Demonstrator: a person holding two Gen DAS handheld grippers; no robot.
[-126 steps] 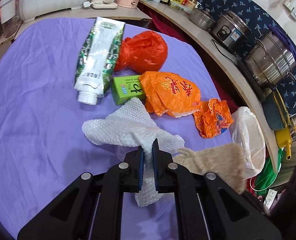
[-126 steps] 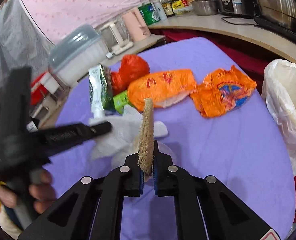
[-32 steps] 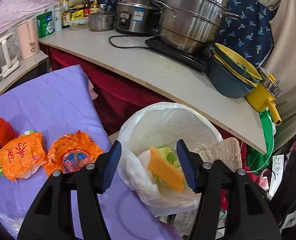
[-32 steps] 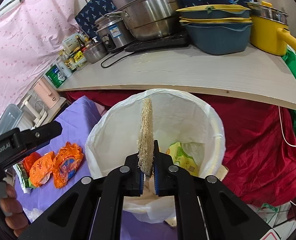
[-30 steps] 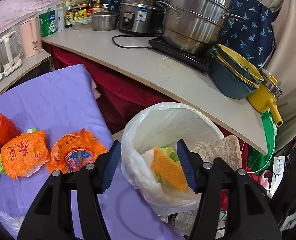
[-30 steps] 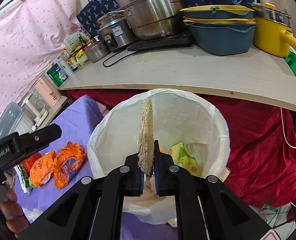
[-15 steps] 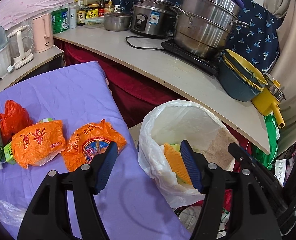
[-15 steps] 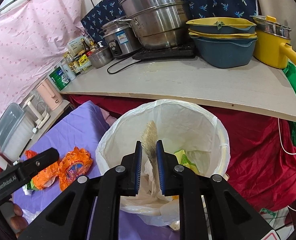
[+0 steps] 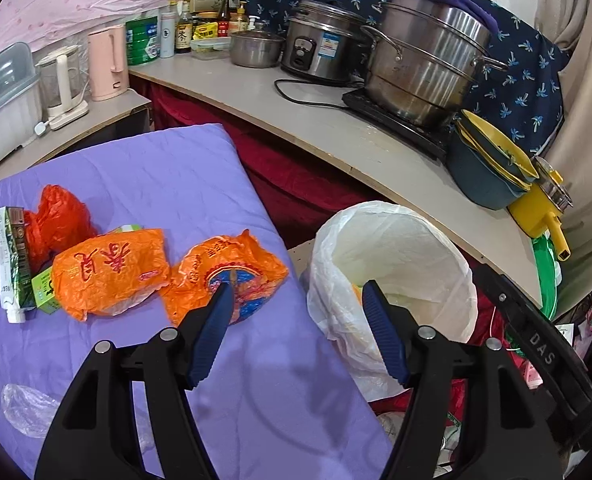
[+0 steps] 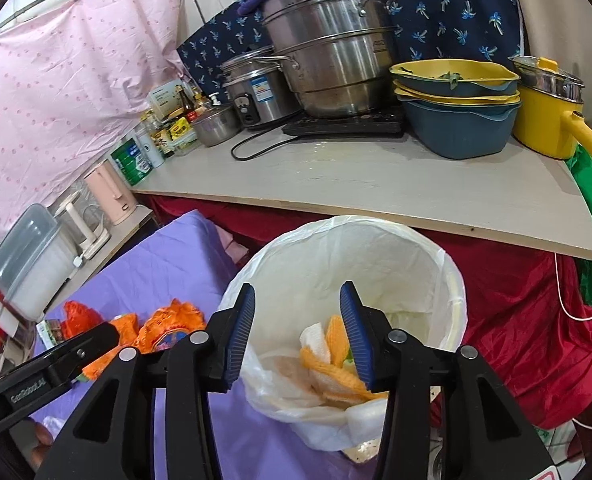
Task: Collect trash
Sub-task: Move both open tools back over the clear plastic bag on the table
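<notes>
**Tools released above the bin; wrappers on the worktop come next**

Left tool (image 9: 296, 300) is spread wide and carries nothing; it hangs over the edge of the purple-covered worktop (image 9: 143, 168), just beside the lined trash bin (image 9: 392, 216). Right tool (image 10: 298, 300) is likewise spread and unloaded, directly over the bin mouth (image 10: 352, 228), where tissue and orange scraps (image 10: 332, 360) already lie.

Trash left on the worktop:
- crumpled orange wrapper (image 9: 231, 268), nearest the left tool
- fuller orange bag (image 9: 107, 272) beside it
- red plastic bag (image 9: 55, 216)
- green carton (image 9: 43, 292)
- foil pouch with spout (image 9: 9, 256)
- clear film (image 9: 27, 404) near the front edge

Handling, as judged: the wrappers look light, thin and slippery, and will collapse under grip. Pinch a raised fold or crimped edge, not a flat face. The pouch seems stiffer; take it across its narrow width near the spout
</notes>
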